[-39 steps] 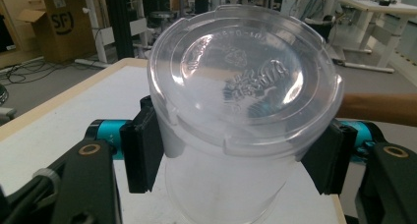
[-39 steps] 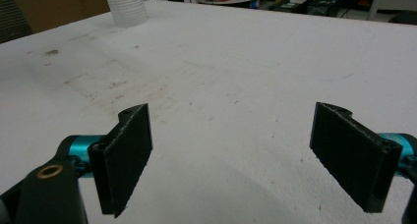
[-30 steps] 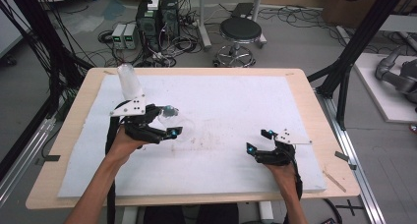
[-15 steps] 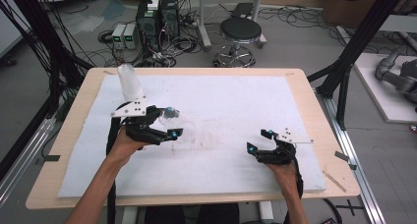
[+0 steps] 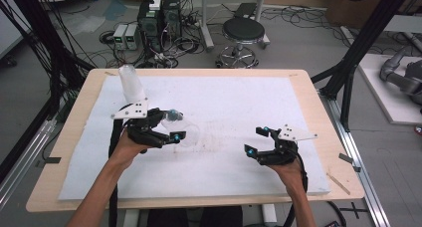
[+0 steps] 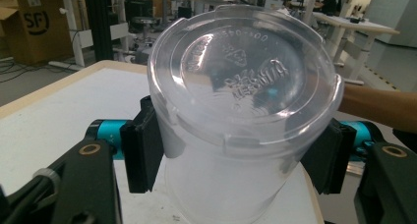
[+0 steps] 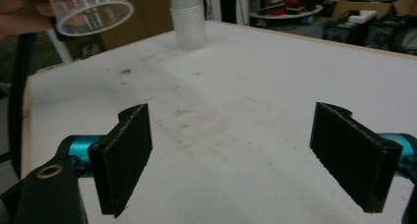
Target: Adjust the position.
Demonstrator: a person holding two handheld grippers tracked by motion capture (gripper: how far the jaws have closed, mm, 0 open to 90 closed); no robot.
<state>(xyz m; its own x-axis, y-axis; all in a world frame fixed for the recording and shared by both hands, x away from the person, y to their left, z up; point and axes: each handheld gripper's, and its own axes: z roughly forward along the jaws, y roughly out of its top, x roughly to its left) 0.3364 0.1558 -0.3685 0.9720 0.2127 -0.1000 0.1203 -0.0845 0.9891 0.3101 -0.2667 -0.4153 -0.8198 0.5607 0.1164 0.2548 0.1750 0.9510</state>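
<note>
A table carries a white mat. A stack of cups stands at the mat's far left corner. The left gripper pinches a clear cup by its sides, holding it above the mat's left part. The right gripper hovers over the mat's right part, jaws spread with nothing between them.

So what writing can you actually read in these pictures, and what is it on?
"SF": black letters on the cardboard box at the left gripper view's upper left.
Embossed lettering and a triangle mark on the bottom of the clear cup held in the left gripper: mirrored and too faint to read.
</note>
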